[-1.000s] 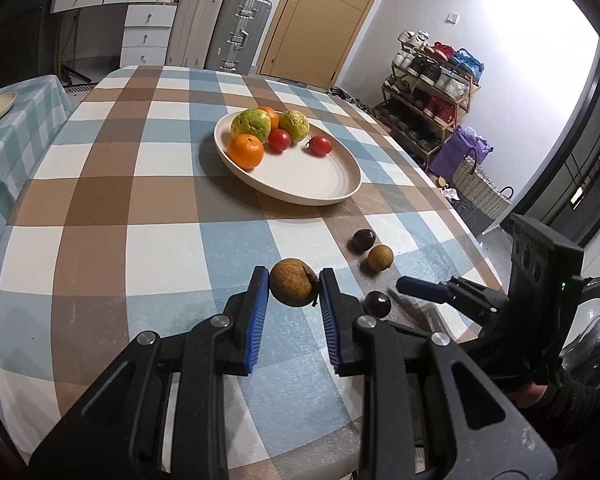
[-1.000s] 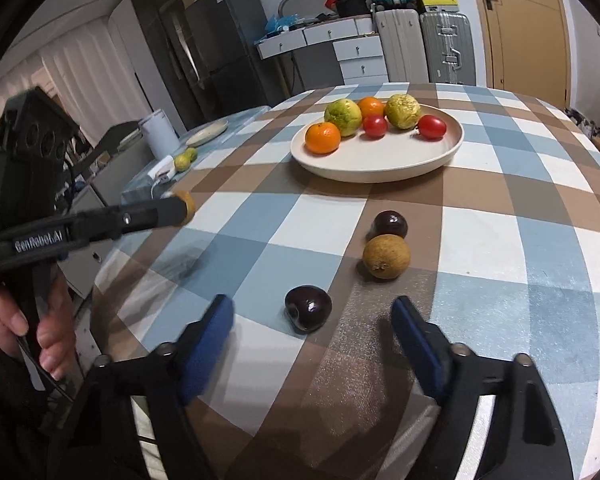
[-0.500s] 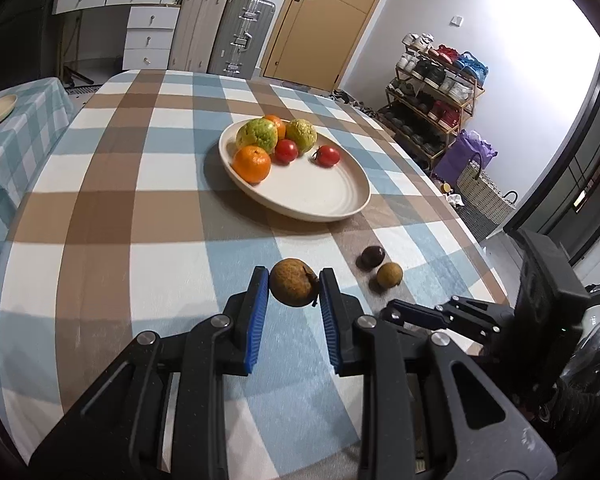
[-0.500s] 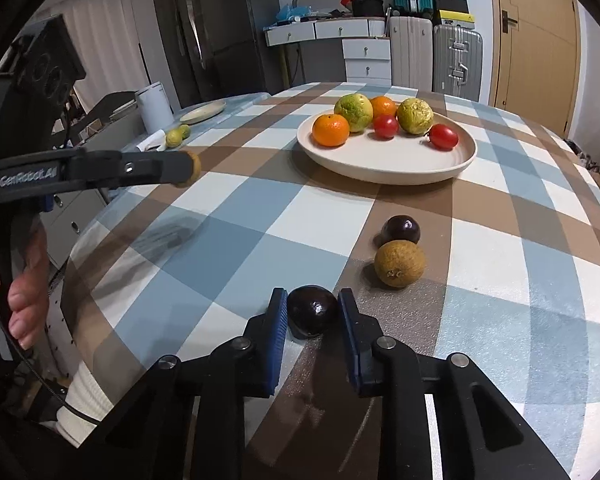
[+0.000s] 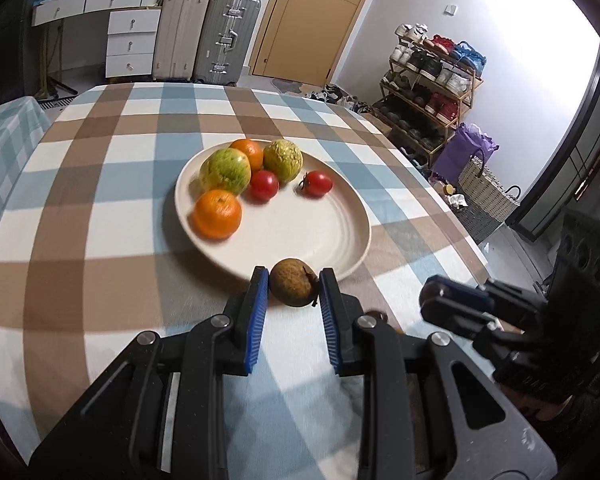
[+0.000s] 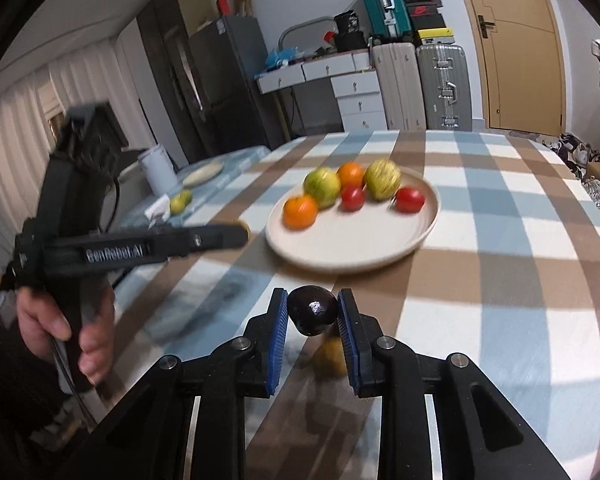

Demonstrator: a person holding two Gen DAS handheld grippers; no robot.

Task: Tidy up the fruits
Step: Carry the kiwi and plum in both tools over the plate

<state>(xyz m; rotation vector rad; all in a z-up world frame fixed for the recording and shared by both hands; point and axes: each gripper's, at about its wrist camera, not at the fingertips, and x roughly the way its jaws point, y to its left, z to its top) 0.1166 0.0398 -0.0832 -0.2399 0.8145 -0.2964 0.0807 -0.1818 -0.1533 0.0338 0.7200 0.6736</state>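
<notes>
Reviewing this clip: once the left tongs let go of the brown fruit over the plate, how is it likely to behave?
The brown fruit looks round, so it would probably roll on the smooth plate, perhaps toward the tomatoes. Its skin looks rough and dry, so the left tongs likely grip it without slipping. It seems firm: no visible denting between the pads.

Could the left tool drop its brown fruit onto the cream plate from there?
Probably yes. The left tool grips the round brown fruit just short of the round cream plate, whose near half lies bare; the other fruits sit farther back.
</notes>
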